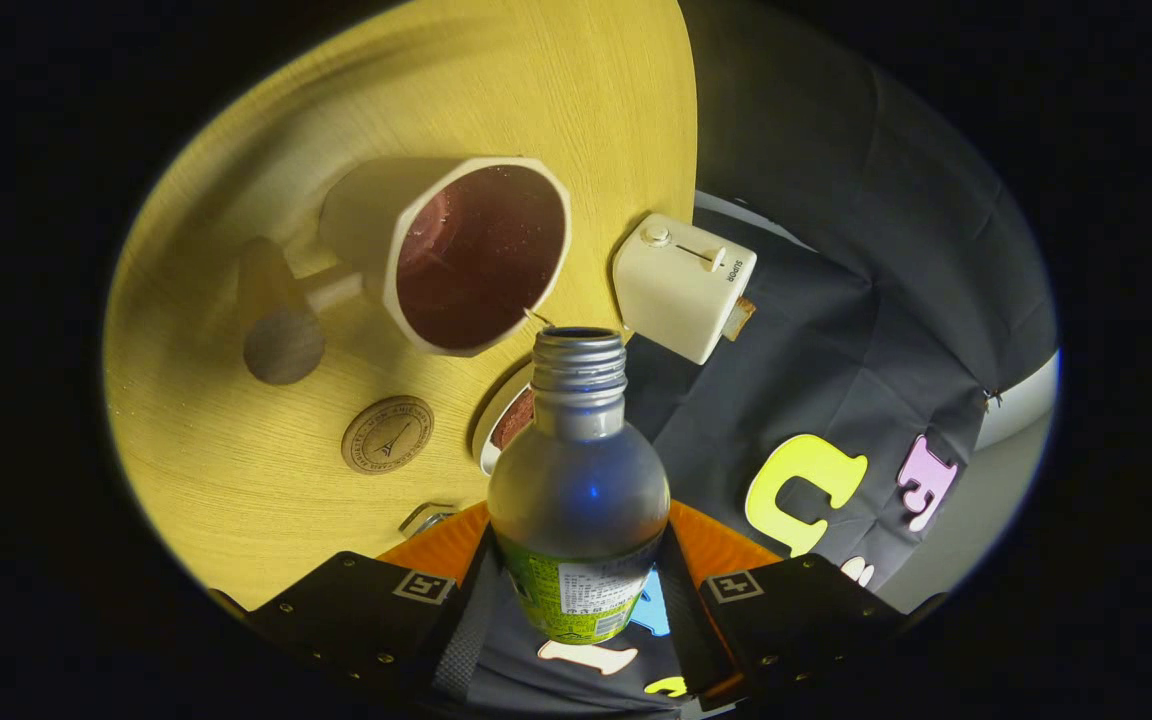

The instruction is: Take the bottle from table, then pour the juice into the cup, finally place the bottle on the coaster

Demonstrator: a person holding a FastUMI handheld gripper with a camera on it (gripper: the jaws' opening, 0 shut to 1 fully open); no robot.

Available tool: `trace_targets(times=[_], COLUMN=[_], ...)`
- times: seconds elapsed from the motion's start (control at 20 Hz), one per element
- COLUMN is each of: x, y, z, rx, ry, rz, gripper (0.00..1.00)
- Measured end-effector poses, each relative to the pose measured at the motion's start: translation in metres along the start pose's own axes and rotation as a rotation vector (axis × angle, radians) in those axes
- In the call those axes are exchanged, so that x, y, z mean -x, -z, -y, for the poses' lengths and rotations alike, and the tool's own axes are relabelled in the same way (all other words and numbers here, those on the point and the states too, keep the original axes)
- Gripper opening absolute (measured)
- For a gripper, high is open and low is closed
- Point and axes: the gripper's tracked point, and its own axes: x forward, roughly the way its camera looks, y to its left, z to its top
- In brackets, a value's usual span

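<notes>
The bottle [578, 500] sits between the gripper's [576, 610] two fingers, held by its labelled lower body, with its uncapped threaded neck pointing forward toward the cup [456, 255]. It looks like a small clear plastic bottle with a smooth, rounded shoulder and a green label. Little or no liquid shows through the upper body, so it is probably light now. The wall is likely thin and would dent under a hard squeeze, and the bare plastic above the label looks slippery. The labelled belly, where the fingers already sit, seems the best place to hold it: widest, straightest and least likely to slide.

The jaws are closed onto the bottle, one finger pressing each side of the body, opened only as wide as the bottle itself.

Just beyond the bottle's mouth stands the cup, a pale faceted mug with a dark liquid inside and a handle on its far side, near the desk's [556, 90] edge. The bottle's mouth appears level with or just short of the cup's rim. The round wooden coaster [387, 434] lies bare on the desk, beside the cup and nearer the gripper. A small cream-coloured box [681, 285] sits at the desk's edge, beside the cup.
</notes>
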Motion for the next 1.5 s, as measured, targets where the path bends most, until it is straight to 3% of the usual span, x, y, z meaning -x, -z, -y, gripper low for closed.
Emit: trace_targets(times=[0.8,1.5], x=[0.004,0.006], y=[-0.013,-0.017], z=[-0.011,-0.009], rx=[-0.087,-0.387], ry=[-0.031,0.006], rz=[0.023,0.089], gripper=[0.76,0.76])
